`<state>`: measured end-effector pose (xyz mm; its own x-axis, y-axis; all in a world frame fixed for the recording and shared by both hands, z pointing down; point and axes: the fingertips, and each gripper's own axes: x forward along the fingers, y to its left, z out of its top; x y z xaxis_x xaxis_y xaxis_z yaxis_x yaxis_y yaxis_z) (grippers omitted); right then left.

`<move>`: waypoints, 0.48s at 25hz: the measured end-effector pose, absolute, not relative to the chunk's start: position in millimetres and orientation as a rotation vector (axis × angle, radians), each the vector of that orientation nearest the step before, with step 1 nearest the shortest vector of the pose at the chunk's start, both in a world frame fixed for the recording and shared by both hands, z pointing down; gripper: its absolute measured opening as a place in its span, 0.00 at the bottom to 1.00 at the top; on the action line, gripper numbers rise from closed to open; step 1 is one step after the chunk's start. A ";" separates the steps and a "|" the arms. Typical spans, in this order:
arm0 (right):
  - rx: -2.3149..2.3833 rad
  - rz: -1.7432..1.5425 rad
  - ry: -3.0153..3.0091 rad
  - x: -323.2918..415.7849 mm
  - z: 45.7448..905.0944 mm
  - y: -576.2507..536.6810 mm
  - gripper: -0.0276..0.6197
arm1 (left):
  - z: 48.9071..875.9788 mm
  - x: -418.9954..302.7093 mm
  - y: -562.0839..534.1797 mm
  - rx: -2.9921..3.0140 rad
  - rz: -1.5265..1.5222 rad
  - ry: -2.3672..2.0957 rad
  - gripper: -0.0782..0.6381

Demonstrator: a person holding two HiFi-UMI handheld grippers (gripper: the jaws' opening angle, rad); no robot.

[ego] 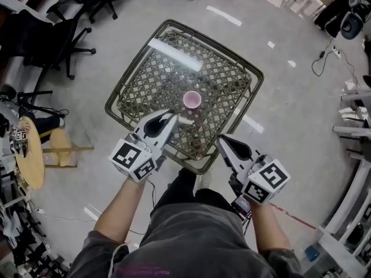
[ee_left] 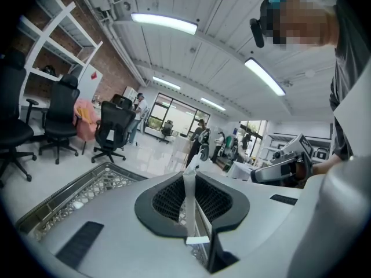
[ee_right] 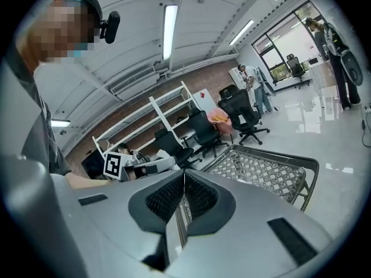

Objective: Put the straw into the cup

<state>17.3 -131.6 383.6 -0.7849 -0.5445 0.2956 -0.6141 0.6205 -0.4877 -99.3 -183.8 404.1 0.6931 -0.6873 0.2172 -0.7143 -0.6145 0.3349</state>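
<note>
A pink cup point(ego: 192, 99) stands upright near the middle of the lattice-top table point(ego: 145, 83). My left gripper point(ego: 172, 118) is just short of the cup on its near left side and is shut on a white straw point(ego: 185, 120), whose end pokes out toward the cup's base. In the left gripper view the straw point(ee_left: 188, 204) runs as a thin white strip between the dark pads point(ee_left: 168, 198) of the left gripper point(ee_left: 193, 175). My right gripper point(ego: 222, 140) hovers over the table's near right edge, shut with nothing in it. Its jaws meet in the right gripper view point(ee_right: 184, 176).
The table's metal rim point(ego: 197, 168) lies close to the person's legs. Black office chairs point(ego: 64, 36) stand at the far left. A round wooden stand point(ego: 30, 153) is on the left. Cables point(ego: 324, 59) and white frames point(ego: 353, 129) are on the right.
</note>
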 end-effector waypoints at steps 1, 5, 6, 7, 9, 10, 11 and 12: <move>0.981 0.893 -2.710 18.6 386.4 -132.2 0.06 | 408.9 -99.4 -188.0 2.507 0.101 -1.089 0.19; 0.999 0.903 -2.679 21.4 394.7 -137.0 0.06 | 427.6 -98.9 -206.3 2.517 0.153 -1.082 0.19; 1.005 0.906 -2.671 21.3 396.2 -138.2 0.06 | 431.3 -99.2 -210.4 2.521 0.163 -1.075 0.19; 1.011 0.909 -2.664 21.2 397.7 -139.2 0.06 | 434.8 -99.9 -214.4 2.523 0.169 -1.069 0.19; 1.023 0.916 -2.651 21.0 401.4 -141.3 0.06 | 441.4 -101.5 -222.2 2.522 0.177 -1.063 0.19; 1.028 0.920 -2.646 21.1 403.7 -142.2 0.06 | 444.7 -101.9 -225.9 2.523 0.183 -1.062 0.19; 1.032 0.926 -2.641 21.5 406.2 -142.8 0.06 | 448.1 -101.9 -229.5 2.525 0.191 -1.061 0.19; 1.035 0.931 -2.636 21.8 408.6 -143.3 0.06 | 451.2 -101.8 -233.0 2.527 0.200 -1.061 0.19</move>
<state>21.8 -143.3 408.6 -0.7479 -0.5600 0.3565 -0.6597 0.5669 -0.4934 -101.8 -233.0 451.2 0.7033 -0.6550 0.2765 -0.7107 -0.6370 0.2986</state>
